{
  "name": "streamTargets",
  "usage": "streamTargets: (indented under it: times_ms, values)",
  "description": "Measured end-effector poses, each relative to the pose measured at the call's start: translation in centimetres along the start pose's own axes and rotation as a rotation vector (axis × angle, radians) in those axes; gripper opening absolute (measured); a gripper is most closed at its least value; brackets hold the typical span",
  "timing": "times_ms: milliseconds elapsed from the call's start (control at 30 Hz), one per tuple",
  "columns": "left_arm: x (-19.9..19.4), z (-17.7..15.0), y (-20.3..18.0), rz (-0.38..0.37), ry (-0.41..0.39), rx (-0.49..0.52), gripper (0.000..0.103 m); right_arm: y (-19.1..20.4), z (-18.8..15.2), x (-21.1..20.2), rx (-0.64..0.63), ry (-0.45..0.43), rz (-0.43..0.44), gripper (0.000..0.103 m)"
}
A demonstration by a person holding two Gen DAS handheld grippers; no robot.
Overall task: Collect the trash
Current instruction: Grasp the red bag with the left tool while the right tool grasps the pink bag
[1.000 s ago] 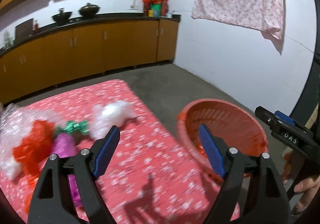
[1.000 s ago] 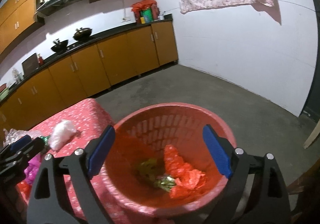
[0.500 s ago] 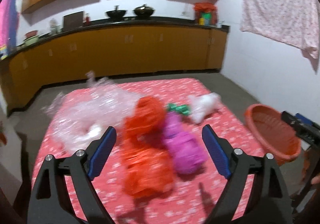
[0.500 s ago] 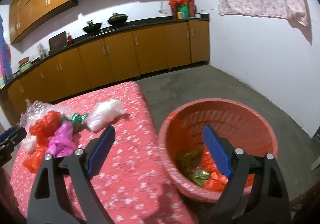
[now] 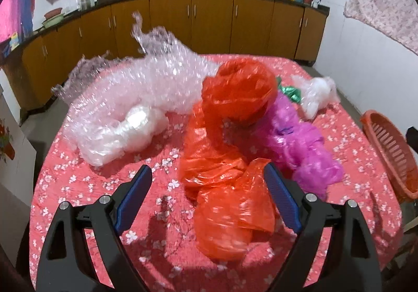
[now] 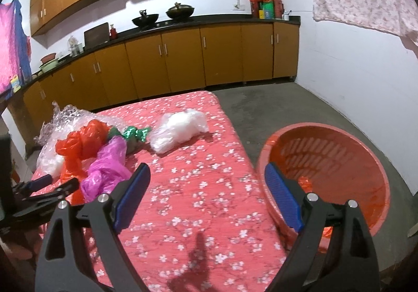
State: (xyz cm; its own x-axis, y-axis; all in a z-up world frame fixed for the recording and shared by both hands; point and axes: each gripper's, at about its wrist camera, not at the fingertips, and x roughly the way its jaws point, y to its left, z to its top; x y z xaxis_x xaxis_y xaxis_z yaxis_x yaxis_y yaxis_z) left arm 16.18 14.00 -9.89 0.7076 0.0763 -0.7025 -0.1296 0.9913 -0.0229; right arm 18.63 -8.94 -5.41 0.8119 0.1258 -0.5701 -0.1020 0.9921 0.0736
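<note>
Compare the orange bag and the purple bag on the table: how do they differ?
The orange bag lies between the open left gripper fingers; the purple bag lies beside it, nearer the basket. Orange sprawls larger; purple is a narrower bundle. Both are crumpled plastic, ungripped.

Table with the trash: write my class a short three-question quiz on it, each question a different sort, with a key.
1. True or false: the left gripper grips the orange bag.
2. Which lies nearest the basket? A bubble wrap B white bag C pink bag
3. Fill in: the green wrapper lies between the pink bag and the ____ bag.

Key: 1 false, its jaws are open, the bag's near end between them. 2 B. 3 white.
</note>
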Motion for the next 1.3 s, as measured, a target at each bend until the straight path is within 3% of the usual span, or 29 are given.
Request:
streamTargets:
  times_ms: [100,133,167,333,567,833,1100,1200,1300]
  values:
    - [1.1,-0.2,0.5,-0.019,0.048,-0.015,0.079,0.5,-0.1,0.4,-0.006,0.009,0.009,0.087]
    - [1.2,-0.3,0.8,-0.035,0.054,-0.024,0.072,0.6,-0.1,0.5,-0.01,0.011,0.011,0.087]
    - [1.2,-0.3,1.0,-0.047,0.053,-0.031,0.065,0.9,-0.1,0.6,-0.014,0.013,0.014,0.087]
    - [0.5,-0.5,1.4,-0.05,0.041,0.001,0.048,2.2,0.0,1.4,-0.038,0.024,0.039,0.087]
    - [-2.0,-1.7,5.1,-0.016,0.007,-0.022,0.047,5.5,0.1,2.6,-0.084,0.053,0.109,0.087]
    - [-3.4,-0.7,7.9,0.028,-0.03,-0.068,0.047,10.4,-0.1,5.1,-0.142,0.105,0.177,0.087]
    - [-3.1,0.4,8.0,0.047,-0.051,-0.087,0.047,11.9,-0.5,8.1,-0.172,0.169,0.154,0.086]
    - [-2.9,0.8,7.7,0.046,-0.054,-0.087,0.047,11.7,-0.5,8.9,-0.166,0.198,0.154,0.078]
    - [-3.0,1.0,7.5,0.037,-0.059,-0.085,0.047,11.6,-0.8,9.6,-0.177,0.233,0.163,0.063]
